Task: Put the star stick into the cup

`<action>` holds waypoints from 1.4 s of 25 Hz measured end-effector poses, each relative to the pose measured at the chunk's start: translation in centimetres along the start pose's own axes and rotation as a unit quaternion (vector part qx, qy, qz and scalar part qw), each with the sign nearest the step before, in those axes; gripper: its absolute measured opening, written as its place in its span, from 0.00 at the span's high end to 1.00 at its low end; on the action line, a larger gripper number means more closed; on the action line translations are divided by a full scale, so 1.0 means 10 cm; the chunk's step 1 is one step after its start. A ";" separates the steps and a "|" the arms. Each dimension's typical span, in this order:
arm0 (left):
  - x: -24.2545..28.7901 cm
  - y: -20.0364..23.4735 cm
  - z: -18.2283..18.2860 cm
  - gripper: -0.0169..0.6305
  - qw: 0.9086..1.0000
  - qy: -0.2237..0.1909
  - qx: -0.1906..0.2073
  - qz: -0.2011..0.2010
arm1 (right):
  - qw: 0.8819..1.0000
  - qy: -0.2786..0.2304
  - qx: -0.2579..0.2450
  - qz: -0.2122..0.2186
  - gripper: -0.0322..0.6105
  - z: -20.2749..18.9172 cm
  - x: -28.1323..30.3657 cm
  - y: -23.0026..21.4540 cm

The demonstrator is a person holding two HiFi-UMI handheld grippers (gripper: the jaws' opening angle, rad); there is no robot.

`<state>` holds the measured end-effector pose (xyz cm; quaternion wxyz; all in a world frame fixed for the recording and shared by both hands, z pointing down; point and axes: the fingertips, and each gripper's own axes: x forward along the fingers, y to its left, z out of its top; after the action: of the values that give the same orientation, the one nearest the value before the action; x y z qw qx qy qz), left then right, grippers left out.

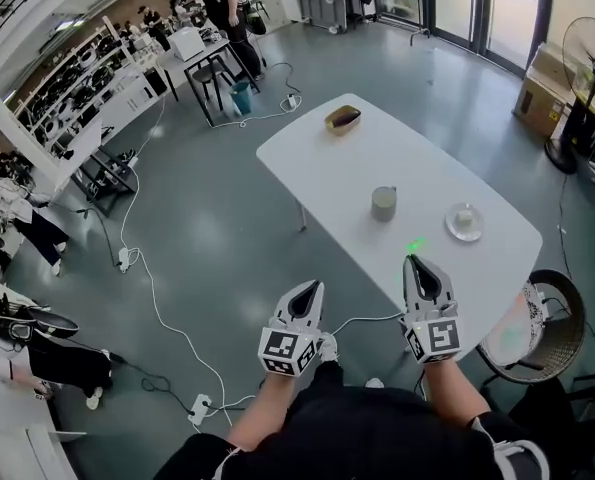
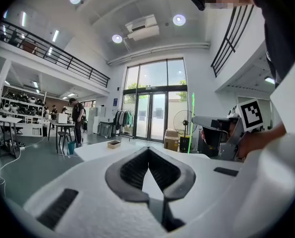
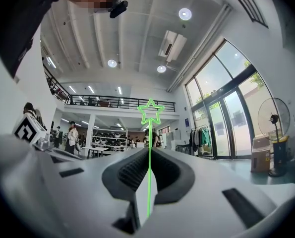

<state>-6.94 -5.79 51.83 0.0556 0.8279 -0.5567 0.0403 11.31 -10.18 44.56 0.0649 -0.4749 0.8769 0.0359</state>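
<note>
Person's dark-clad torso [image 1: 377, 438] fills the bottom of the head view, with both forearms reaching forward and each hand holding white two-jaw tongs with a square-marker cube. Left tongs [image 1: 308, 288]: jaws closed tip to tip with nothing between them, held over the grey glossy floor [image 1: 207, 228], just off the near edge of the long white table [image 1: 417, 158]. Right tongs [image 1: 414, 263]: jaws clamped on the lower part of a thin bright-green star stick [image 3: 148, 172], which runs straight up between the dark pads and ends in an outlined five-point star above the tips. The right tongs sit over the near end of the table, and the star shows as a green glint just ahead of their tips. Grey cylindrical cup [image 1: 384, 204] stands upright mid-table, beyond the right tongs and apart from the stick. Small white saucer-like dish [image 1: 465, 221] sits to the right of the cup; its contents are unclear. Brownish oval bowl [image 1: 343, 119] is at the far end of the table. Round wicker chair [image 1: 557, 338] is beside the table's near right corner. White cables [image 1: 157, 298] trail across the floor on the left.
</note>
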 end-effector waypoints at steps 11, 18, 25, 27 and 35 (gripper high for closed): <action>0.76 1.00 0.17 0.96 0.999 -0.003 0.001 -0.044 | 0.996 -0.007 0.006 -0.091 0.92 -0.03 1.15 -0.50; 1.10 1.49 0.26 0.96 0.997 -0.015 0.018 -0.070 | 0.992 -0.008 0.002 -0.128 0.92 -0.11 1.61 -0.55; 1.33 1.62 0.40 0.96 0.994 -0.025 0.032 -0.106 | 0.989 0.002 -0.008 -0.148 0.92 -0.07 1.86 -0.62; 1.40 1.63 0.36 0.96 0.993 -0.023 0.030 -0.112 | 0.989 0.005 -0.015 -0.150 0.92 -0.09 1.91 -0.66; 1.68 1.72 0.17 0.96 0.994 0.000 0.023 -0.111 | 0.990 0.007 -0.029 -0.140 0.92 -0.16 2.17 -0.82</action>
<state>-16.47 -27.89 53.13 0.0403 0.8858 -0.4600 0.0466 6.33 -32.84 42.96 0.0495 -0.5951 0.8007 0.0481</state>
